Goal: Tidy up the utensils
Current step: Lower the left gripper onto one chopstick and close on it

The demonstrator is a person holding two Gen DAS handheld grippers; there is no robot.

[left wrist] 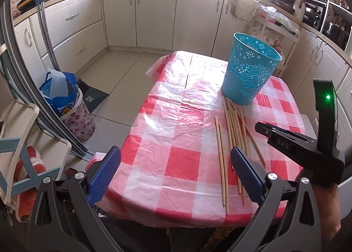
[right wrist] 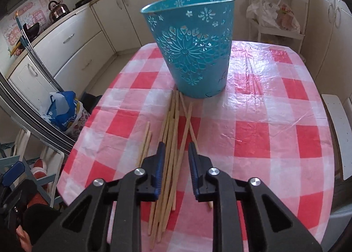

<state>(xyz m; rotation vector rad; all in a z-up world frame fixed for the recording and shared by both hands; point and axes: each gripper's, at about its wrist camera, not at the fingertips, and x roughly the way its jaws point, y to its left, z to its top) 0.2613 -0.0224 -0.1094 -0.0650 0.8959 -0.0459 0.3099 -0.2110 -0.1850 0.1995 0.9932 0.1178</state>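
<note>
The sticks [right wrist: 169, 153] lie loose on the checked tabletop [right wrist: 275, 142], their far ends just before the upright teal bin [right wrist: 193, 54]. The right claw [right wrist: 176, 153] hangs over them, its jaws narrowed but apart; whether the pads touch any stick is hard to tell. The left claw [left wrist: 176, 159] is spread wide beside the pile, gripping nothing.

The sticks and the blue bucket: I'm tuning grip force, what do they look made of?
Sticks: probably bare wood or bamboo, pale tan, matte, thin and straight. Blue bucket: likely moulded plastic, though painted metal is possible; smooth, slightly glossy, with cut-through flower patterns.
</note>
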